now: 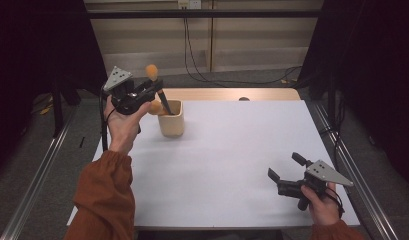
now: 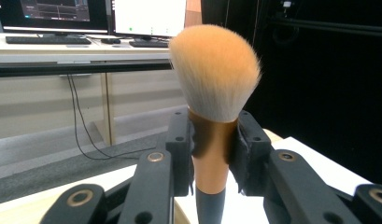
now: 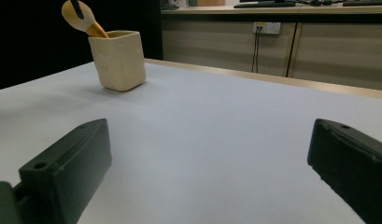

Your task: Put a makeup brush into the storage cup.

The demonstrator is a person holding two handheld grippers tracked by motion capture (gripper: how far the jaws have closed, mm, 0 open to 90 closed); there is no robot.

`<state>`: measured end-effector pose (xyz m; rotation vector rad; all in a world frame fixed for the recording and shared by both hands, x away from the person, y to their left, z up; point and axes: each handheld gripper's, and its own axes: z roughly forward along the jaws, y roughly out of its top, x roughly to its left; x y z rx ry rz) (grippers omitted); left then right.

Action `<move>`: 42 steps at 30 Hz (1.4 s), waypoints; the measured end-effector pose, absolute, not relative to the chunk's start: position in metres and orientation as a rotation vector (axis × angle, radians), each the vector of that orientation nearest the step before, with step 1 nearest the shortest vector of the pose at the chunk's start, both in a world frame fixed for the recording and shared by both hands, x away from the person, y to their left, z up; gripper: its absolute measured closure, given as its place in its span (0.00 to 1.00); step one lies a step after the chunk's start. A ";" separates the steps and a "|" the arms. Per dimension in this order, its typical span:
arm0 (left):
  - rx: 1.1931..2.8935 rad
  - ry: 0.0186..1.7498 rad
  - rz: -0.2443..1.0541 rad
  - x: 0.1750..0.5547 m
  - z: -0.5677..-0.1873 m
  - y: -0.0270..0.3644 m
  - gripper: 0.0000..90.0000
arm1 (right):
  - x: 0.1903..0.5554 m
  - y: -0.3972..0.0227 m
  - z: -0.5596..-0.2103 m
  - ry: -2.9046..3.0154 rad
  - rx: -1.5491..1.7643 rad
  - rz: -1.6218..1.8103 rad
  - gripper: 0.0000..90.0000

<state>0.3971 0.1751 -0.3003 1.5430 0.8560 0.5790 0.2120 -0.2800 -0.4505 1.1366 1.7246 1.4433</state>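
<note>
My left gripper [image 1: 151, 88] [image 2: 212, 142] is shut on the copper ferrule of a makeup brush [image 1: 152, 71] [image 2: 215, 74]. The brush has a fluffy orange head pointing up and a dark handle [image 1: 165, 103] slanting down to the mouth of a beige square cup [image 1: 172, 119] [image 3: 118, 60]. A second brush [image 1: 156, 107] [image 3: 80, 17] leans out of the cup's left side. My right gripper [image 1: 285, 166] [image 3: 207, 154] stands open, low over the table at the near right, with nothing between its fingers.
The white table top [image 1: 232, 150] [image 3: 216, 107] spreads between the cup and the right gripper, with a wooden strip [image 1: 232, 94] along its far edge. Desks with monitors [image 2: 146, 16] and hanging cables [image 1: 192, 55] stand beyond.
</note>
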 end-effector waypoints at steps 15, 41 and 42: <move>1.570 0.856 0.630 0.414 -0.316 0.163 0.79 | 0.212 -0.279 -0.452 1.733 1.136 1.439 0.00; 1.641 0.873 0.612 0.429 -0.337 0.143 0.79 | 0.212 -0.278 -0.452 1.745 1.128 1.444 0.00; 1.645 0.873 0.610 0.430 -0.339 0.142 0.79 | 0.212 -0.278 -0.452 1.743 1.129 1.446 0.00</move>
